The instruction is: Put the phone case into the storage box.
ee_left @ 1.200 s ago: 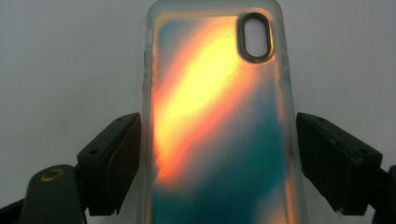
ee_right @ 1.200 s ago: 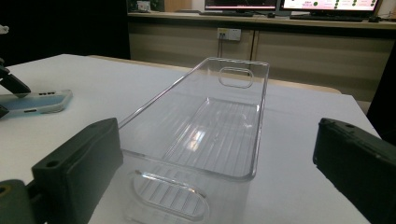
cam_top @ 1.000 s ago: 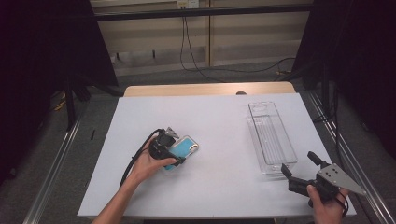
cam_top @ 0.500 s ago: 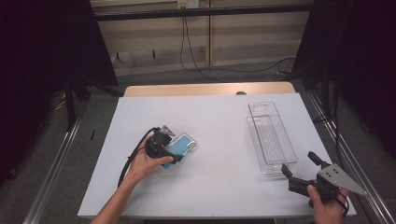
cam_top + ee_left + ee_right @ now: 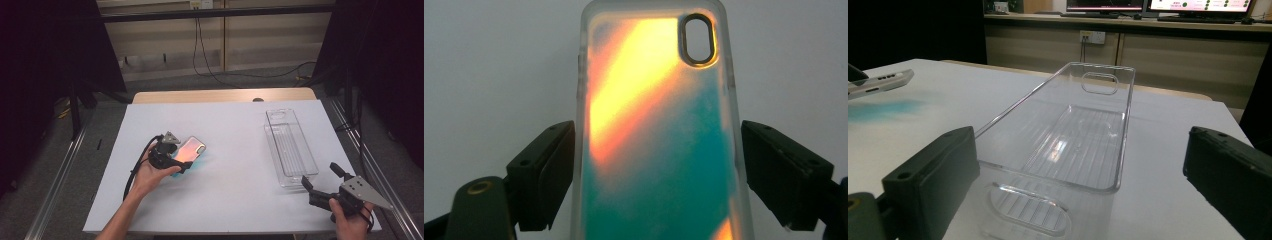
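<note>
An iridescent phone case (image 5: 192, 149), orange and teal with a clear rim and an oval camera hole, is held just off the white table at centre left. My left gripper (image 5: 181, 155) is shut on it, one jaw pressed against each long edge of the case (image 5: 659, 125). In the right gripper view the case (image 5: 878, 82) hovers at far left above a teal glow on the table. My right gripper (image 5: 320, 175) stands open at the table's front right, its jaws pointing at the near end of a clear plastic tray (image 5: 291, 176).
The long clear tray (image 5: 1125, 125) lies lengthwise along the right side and holds nothing. The white table top (image 5: 235, 200) spreads between the two hands. A wooden edge, cables and dark stands lie beyond the far side.
The left hand has tipped the phone case up a little, so it now shows an orange sheen. The right gripper has stayed where it was.
</note>
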Tool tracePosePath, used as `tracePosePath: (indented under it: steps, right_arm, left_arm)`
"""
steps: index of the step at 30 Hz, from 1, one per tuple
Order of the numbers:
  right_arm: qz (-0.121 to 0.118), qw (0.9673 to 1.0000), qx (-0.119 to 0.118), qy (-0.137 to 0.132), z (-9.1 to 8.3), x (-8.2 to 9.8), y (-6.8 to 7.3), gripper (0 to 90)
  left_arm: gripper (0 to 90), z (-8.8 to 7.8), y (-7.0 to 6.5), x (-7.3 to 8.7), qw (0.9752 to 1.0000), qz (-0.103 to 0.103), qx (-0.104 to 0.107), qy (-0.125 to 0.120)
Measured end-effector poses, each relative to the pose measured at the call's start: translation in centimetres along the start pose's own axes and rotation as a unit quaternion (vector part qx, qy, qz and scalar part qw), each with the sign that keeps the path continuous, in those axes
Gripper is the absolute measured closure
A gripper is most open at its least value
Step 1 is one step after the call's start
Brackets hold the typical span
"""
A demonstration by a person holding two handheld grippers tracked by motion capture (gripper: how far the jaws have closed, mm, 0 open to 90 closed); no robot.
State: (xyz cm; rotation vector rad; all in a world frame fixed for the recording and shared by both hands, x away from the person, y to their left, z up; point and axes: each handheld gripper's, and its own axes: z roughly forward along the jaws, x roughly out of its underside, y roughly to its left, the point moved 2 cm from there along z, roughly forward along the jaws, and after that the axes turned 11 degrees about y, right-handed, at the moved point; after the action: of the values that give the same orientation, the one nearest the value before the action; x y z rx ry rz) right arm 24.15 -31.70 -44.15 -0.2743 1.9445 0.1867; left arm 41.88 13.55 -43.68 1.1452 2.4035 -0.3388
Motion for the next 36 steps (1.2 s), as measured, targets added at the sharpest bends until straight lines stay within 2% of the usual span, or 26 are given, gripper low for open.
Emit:
tracePosePath:
  steps: [10, 16, 19, 24, 31, 36]
  right_arm:
    - [0.002, 1.0000, 0.003, -0.001, -0.1, 0.0, 0.1, 0.9]
    - [0.005, 1.0000, 0.005, -0.002, -0.2, 0.0, 0.0, 0.9]
    - [0.005, 1.0000, 0.005, -0.003, -0.2, 0.0, 0.0, 0.9]
    - [0.004, 1.0000, 0.006, -0.003, -0.2, 0.0, 0.0, 0.9]
    - [0.006, 1.0000, 0.004, -0.004, -0.3, 0.0, 0.1, 0.3]
    - [0.005, 1.0000, 0.000, 0.002, -0.2, -0.1, 0.4, 0.0]
  left_arm:
    - [17.3, -1.4, -0.4, 0.0, 0.9989, -0.008, -0.020, -0.042]
    - [17.3, -2.1, -0.1, 1.2, 0.9963, -0.035, -0.040, -0.068]
    - [17.3, -2.8, 0.0, 1.5, 0.9941, -0.048, -0.040, -0.089]
    - [17.3, -3.1, -0.6, 1.4, 0.9929, -0.042, -0.044, -0.103]
    - [17.3, -3.3, -2.2, 1.0, 0.9926, -0.023, -0.042, -0.111]
    - [17.3, -3.1, -2.8, 0.9, 0.9925, -0.018, -0.038, -0.114]
